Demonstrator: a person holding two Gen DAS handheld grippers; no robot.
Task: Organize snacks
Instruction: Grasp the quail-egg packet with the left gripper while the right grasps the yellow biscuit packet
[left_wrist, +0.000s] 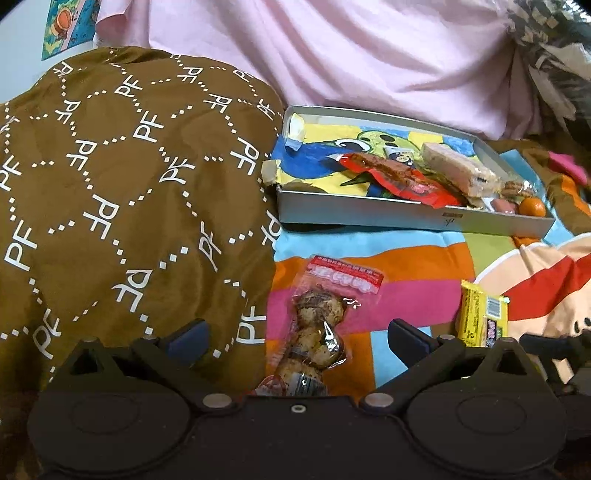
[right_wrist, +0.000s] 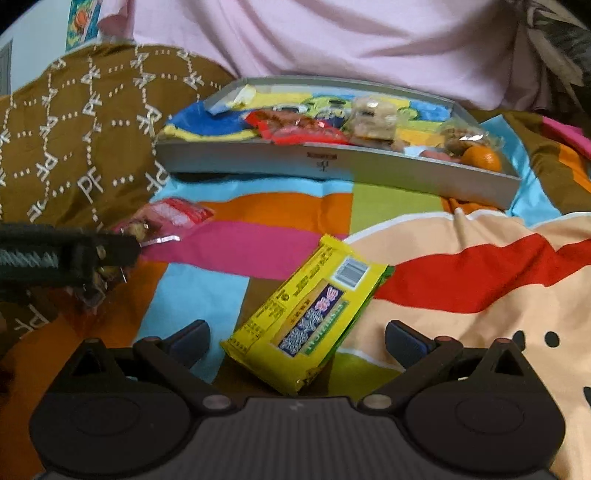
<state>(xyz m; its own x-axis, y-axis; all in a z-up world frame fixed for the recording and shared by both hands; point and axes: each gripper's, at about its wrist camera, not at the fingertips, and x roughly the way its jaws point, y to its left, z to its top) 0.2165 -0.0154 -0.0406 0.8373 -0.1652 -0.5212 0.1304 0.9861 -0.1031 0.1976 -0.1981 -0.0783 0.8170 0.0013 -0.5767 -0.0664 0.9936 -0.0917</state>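
A pink sheet (left_wrist: 369, 55) fills the top of both views, and a brown quilt (left_wrist: 129, 184) printed with "PF" covers the left side. A colourful striped bedspread (left_wrist: 406, 266) spreads across the lower middle and right. On it, in the upper middle, sits a shallow grey tray (left_wrist: 406, 216) holding a red packet (left_wrist: 399, 177), a pale wrapped bar (left_wrist: 458, 166), a bag of cookies and an orange (left_wrist: 532, 206) at its right end. Below the tray, a clear cookie bag (left_wrist: 321, 332) with a red label lies between the spread fingers of the left claw (left_wrist: 297, 338), which is released and grips nothing. At lower centre of the right wrist view, a yellow snack packet (right_wrist: 306, 317) lies tilted between the fingers of the right claw (right_wrist: 297, 338), likewise released.
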